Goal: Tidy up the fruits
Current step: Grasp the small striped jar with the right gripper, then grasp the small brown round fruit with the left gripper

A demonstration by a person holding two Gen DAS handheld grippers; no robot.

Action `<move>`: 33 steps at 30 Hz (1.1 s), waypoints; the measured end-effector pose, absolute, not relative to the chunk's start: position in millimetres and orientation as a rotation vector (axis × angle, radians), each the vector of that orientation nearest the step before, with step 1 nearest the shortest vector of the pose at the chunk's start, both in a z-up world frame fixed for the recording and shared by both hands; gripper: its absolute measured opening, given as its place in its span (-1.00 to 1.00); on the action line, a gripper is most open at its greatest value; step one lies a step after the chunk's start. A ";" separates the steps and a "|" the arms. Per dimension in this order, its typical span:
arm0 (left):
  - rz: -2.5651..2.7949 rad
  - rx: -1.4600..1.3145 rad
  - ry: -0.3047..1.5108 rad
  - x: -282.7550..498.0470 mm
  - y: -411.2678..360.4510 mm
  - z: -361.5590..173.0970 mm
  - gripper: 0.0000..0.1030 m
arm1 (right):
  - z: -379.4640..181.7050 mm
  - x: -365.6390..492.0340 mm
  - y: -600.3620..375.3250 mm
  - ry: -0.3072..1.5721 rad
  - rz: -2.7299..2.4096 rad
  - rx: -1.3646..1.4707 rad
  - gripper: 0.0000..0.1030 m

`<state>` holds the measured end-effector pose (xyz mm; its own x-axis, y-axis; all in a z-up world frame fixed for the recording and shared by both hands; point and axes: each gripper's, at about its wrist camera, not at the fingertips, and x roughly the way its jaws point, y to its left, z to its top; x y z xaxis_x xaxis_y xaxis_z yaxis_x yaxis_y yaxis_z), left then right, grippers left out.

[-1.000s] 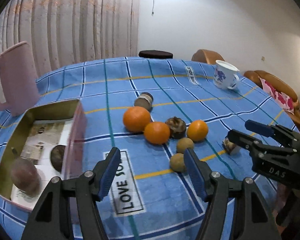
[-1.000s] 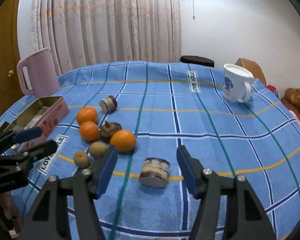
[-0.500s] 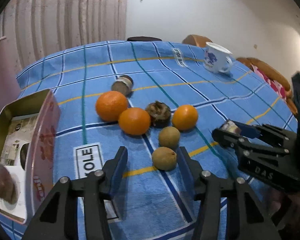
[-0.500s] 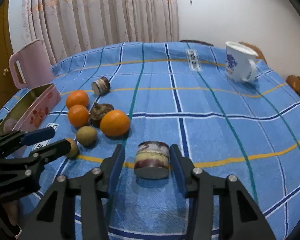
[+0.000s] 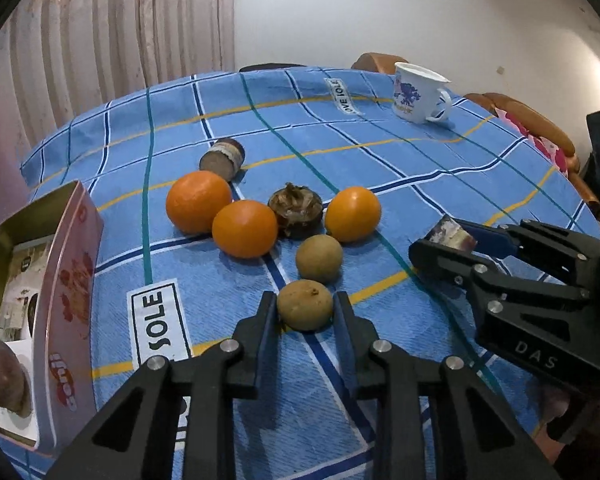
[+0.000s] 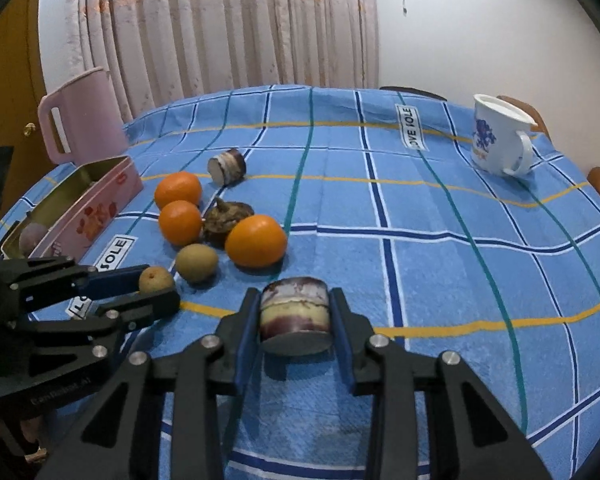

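My left gripper [image 5: 305, 307] is shut on a small brown kiwi [image 5: 305, 309] that rests on the blue checked tablecloth. My right gripper [image 6: 295, 312] is shut on a purple sugarcane piece [image 6: 295, 314], also on the cloth. Beyond the kiwi lie a second kiwi [image 5: 319, 258], three oranges [image 5: 198, 201] [image 5: 245, 228] [image 5: 353, 213], a dark mangosteen [image 5: 296, 209] and another sugarcane piece [image 5: 223, 158]. A pink tin box [image 5: 66, 280] with a brown fruit [image 5: 0, 376] inside stands at the left.
A white mug [image 6: 500, 136] with a blue print stands far right. A pink jug [image 6: 82, 116] stands behind the tin box [image 6: 84, 208]. Curtains and a wall lie beyond the round table. Chairs stand at the right edge.
Both grippers moved forward and down and closed: the left around the near kiwi, the right around the sugarcane piece.
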<state>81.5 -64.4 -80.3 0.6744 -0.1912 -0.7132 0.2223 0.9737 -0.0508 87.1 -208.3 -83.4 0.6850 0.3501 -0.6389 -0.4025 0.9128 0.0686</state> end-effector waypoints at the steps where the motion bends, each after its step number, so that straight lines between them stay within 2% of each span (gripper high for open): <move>1: -0.231 0.041 0.788 80.0 -64.2 -79.4 -0.42 | -83.1 86.1 -208.1 0.693 0.423 -0.080 -0.28; 22: -0.213 -0.022 0.597 54.5 -47.9 -60.4 -0.42 | -74.2 64.6 -208.8 0.550 0.468 -0.092 -0.28; 33: -0.200 -0.030 0.558 48.9 -46.0 -57.9 -0.42 | -70.3 54.9 -209.8 0.479 0.477 -0.098 -0.28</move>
<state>48.9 -46.0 -57.9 0.8292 -0.1967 -0.5231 0.1805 0.9801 -0.0825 54.9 -209.8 -70.3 0.7805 0.4177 -0.4652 -0.4631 0.8861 0.0188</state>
